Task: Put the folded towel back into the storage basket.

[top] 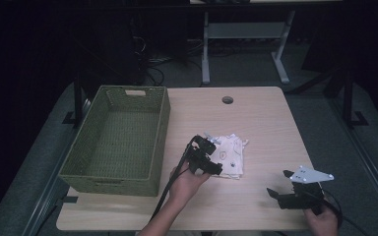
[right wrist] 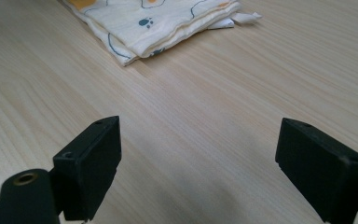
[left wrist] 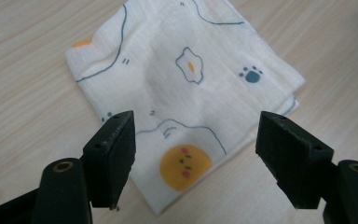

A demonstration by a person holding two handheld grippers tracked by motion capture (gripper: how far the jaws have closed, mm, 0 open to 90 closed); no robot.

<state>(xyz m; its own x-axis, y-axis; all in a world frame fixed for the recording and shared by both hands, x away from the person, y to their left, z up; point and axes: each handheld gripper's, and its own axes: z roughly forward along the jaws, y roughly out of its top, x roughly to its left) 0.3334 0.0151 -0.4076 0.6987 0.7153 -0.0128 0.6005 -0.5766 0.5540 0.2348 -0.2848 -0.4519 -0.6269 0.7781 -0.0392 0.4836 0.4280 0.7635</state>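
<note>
The left gripper (top: pixel 215 155) hovers wide-jawed over the folded cloth (top: pixel 232 155) mid-table, apparently about to grasp it for the basket (top: pixel 162 128), calling for lowering and closing; the right gripper (top: pixel 281 184) waits, jaws wide, near the table's front-right corner.

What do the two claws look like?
Both are black. The left claw trails a black cable. The right claw carries a grey three-cornered plate on top. Up close, each has two chunky black blocks with small screw holes. The forearms are bare, no sleeves.
</note>
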